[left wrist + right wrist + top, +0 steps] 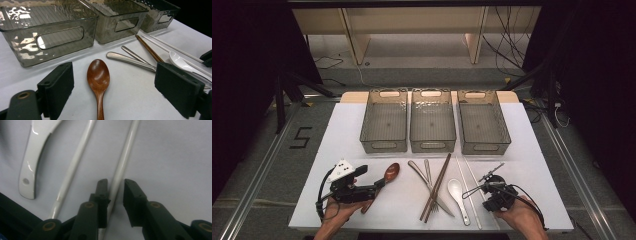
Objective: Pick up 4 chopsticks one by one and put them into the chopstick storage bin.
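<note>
Right gripper (116,192) is down at the near right of the surface (362,120), its jaws narrowed around one of the two white chopsticks (122,165); one pad looks to touch the stick while a sliver of gap shows on the other side, so the grip does not look finished. Its partner chopstick (75,162) lies just to the left, and beside that the handle of the white ceramic spoon (32,157). Left gripper (113,85) hovers at the near left with its jaws wide apart, straddling the handle of the wooden spoon (98,75) without touching it.

Judging by the layout, this is a sorting job that has barely begun. All three smoked-plastic bins (383,121) at the far side of the surface stand with nothing in them. Every utensil lies loose in the near row: the wooden spoon at left, then the metal spoon (418,172) and fork (428,170) crossed by the brown chopsticks (439,182), the ceramic spoon, and the white pair at right. Nothing is lifted yet; both pickups and all the placing remain.
</note>
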